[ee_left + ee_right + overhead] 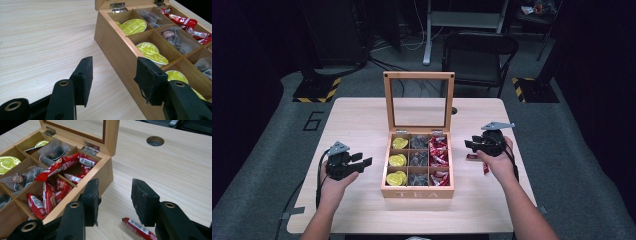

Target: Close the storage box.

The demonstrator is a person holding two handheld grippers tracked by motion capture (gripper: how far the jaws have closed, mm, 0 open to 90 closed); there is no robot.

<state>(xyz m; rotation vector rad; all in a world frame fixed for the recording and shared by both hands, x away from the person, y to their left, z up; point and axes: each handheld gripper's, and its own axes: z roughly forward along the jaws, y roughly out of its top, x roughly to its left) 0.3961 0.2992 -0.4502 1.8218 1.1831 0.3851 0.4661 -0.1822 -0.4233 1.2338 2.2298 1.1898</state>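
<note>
your right gripper (475, 145) hangs just right of the open bamboo tea box with the glass-paned lid (417, 191), jaws parted with nothing between the pads. a red foil sachet (140, 229) lies on the pale wooden table (362, 115) below those jaws, close to the box's right wall; from above you can see red sachets (477, 159) on the table by your right hand. your left gripper (362, 162) hovers left of the box, jaws spread and empty, next to the column of yellow-lidded round capsules (133, 25).

the work in hand looks like sorting loose red sachets into the right-hand column, where more red sachets (62, 165) already lie heaped and spilling over a divider. i judge you to be between picks, with nothing gripped.

next, you need to drop the right gripper over the sachet on the table, pinch it flat against the wood, lift it and carry it above a red compartment before letting go. keep clear of the box wall.
</note>
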